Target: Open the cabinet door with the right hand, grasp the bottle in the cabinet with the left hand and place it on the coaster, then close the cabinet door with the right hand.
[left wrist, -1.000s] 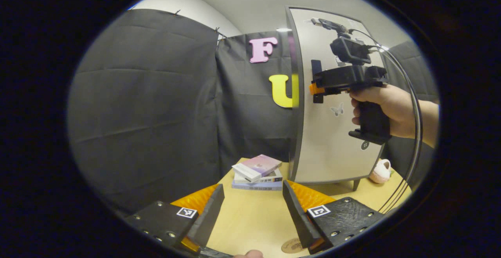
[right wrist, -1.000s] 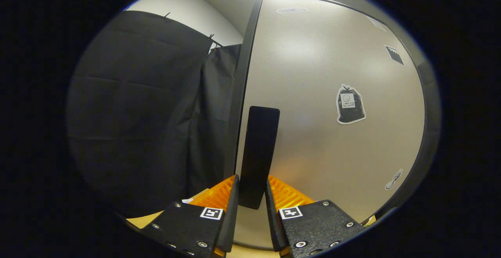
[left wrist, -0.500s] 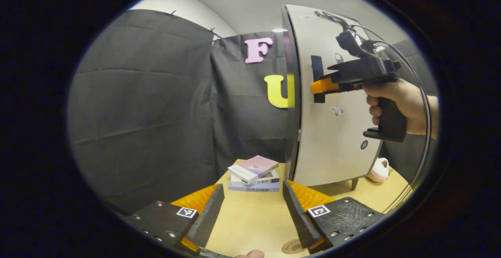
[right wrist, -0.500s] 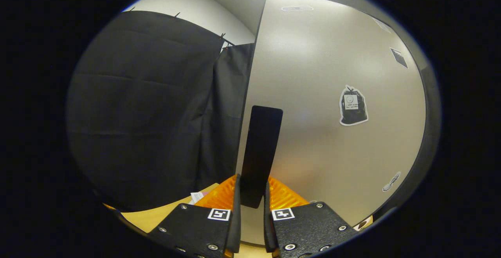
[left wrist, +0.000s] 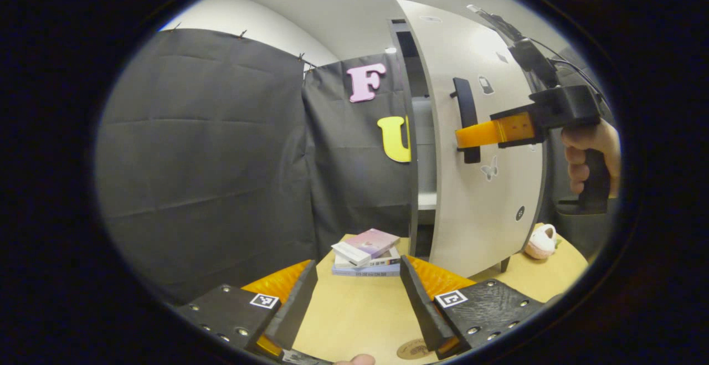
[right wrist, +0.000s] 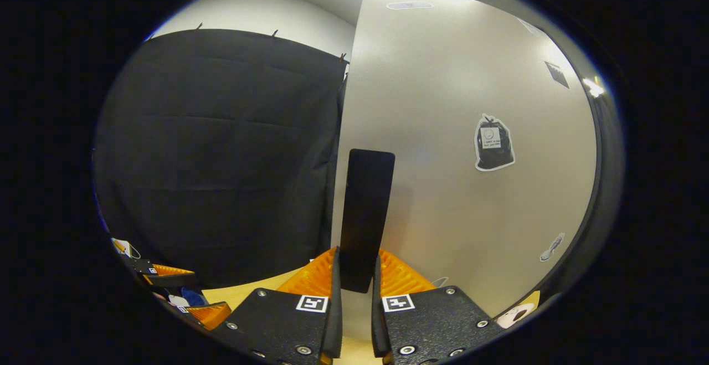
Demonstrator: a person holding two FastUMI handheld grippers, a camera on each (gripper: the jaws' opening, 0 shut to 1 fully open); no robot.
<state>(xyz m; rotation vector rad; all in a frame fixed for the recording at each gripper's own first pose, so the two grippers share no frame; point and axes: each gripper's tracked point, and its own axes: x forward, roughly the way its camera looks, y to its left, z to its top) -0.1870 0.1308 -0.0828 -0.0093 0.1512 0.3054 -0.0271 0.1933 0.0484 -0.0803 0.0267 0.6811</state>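
Observation:
The white cabinet door (left wrist: 487,188) stands partly open, hinged at its right side. My right gripper (left wrist: 464,138) is shut on the door's black upright handle (left wrist: 467,116), with a hand (left wrist: 587,149) on its grip. In the right gripper view the handle (right wrist: 365,204) sits pinched between both fingers of that gripper (right wrist: 357,276). Through the gap I see a dim interior with a shelf (left wrist: 426,201); the door hides the rest. My left gripper (left wrist: 359,293) hovers open and holds nothing over the wooden table (left wrist: 349,309). A round coaster (left wrist: 412,348) lies just beside its right finger.
A stack of books (left wrist: 365,251) lies on the table left of the cabinet's foot. A small pink and white object (left wrist: 540,241) sits on the table right of the door. Black cloth walls close off the left and back. My left gripper (right wrist: 185,293) appears low left in the right gripper view.
The door has swung outward with my right gripper on its handle, and a gap onto the interior has appeared. My left gripper has stayed open over the table.

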